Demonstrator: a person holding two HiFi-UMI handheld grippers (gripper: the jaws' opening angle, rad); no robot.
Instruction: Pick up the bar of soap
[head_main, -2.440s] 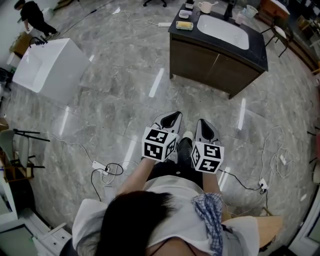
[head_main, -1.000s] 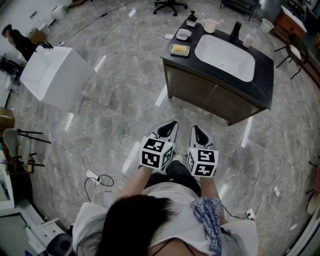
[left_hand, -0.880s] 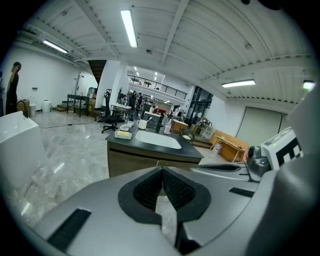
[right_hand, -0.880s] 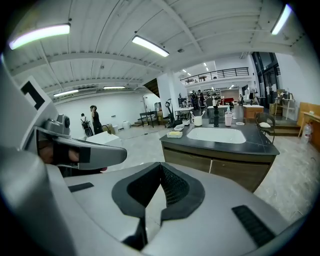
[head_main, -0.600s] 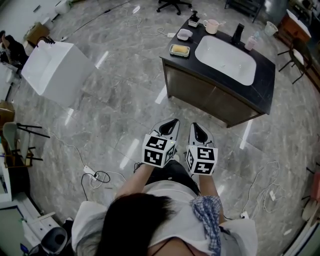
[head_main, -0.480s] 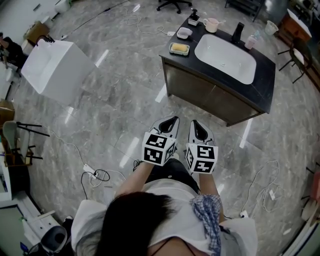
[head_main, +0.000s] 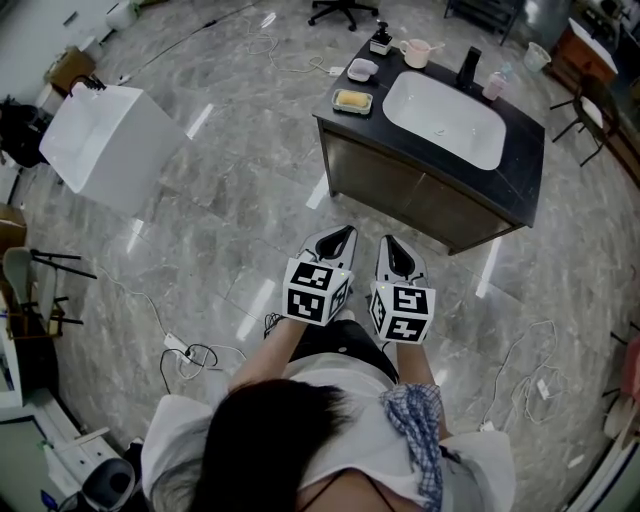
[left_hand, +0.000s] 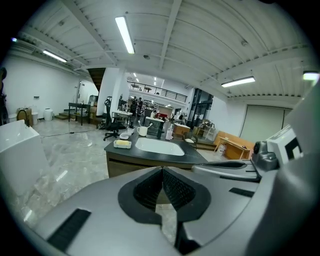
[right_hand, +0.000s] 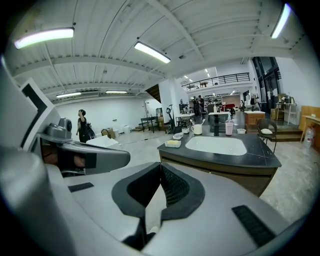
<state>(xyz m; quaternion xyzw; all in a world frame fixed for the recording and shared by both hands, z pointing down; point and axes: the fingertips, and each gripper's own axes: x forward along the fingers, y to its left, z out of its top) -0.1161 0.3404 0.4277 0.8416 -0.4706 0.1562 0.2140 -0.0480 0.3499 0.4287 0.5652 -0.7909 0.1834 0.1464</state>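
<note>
While both are held side by side over the marble floor (head_main: 220, 220), the left gripper (head_main: 343, 236) and the right gripper (head_main: 391, 246) each have their jaws pressed fully together with nothing between them. The yellow bar of soap (head_main: 353, 100) lies in a pale dish (head_main: 338, 104) on the dark vanity counter (head_main: 520, 170). In the head view it is well apart from the grippers toward twelve o'clock, and at nine o'clock of the white basin (head_main: 443, 105).
</note>
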